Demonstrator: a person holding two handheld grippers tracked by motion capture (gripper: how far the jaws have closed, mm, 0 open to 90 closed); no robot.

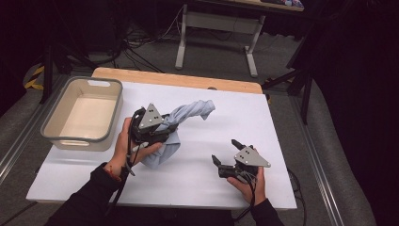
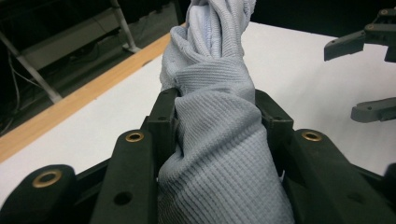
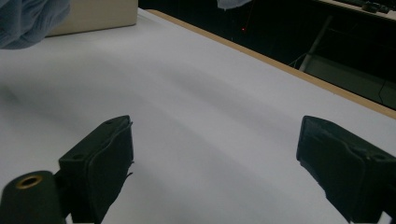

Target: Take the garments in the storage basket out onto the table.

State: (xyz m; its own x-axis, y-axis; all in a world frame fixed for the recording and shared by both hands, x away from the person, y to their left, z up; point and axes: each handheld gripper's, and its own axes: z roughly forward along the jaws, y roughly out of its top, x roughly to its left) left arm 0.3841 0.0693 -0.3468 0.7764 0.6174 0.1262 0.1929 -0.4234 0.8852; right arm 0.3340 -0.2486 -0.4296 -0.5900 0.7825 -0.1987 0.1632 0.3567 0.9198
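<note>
High view has the left gripper (image 1: 165, 126) clamped on the twisted cloth (image 1: 190, 113), bin (image 1: 61, 133) beside it unfilled, right gripper (image 1: 227, 151) wide open, empty.

- Left gripper (image 1: 165, 126): held in the left hand (image 1: 126, 143), jaws pointing toward the table's far right, clamped on the twisted grey cloth (image 1: 188, 115).
- Right gripper (image 1: 227, 151): held low in the right hand (image 1: 249, 186), jaws spread wide, nothing between them, pointing far-left.
- Both forearms in dark sleeves.
</note>
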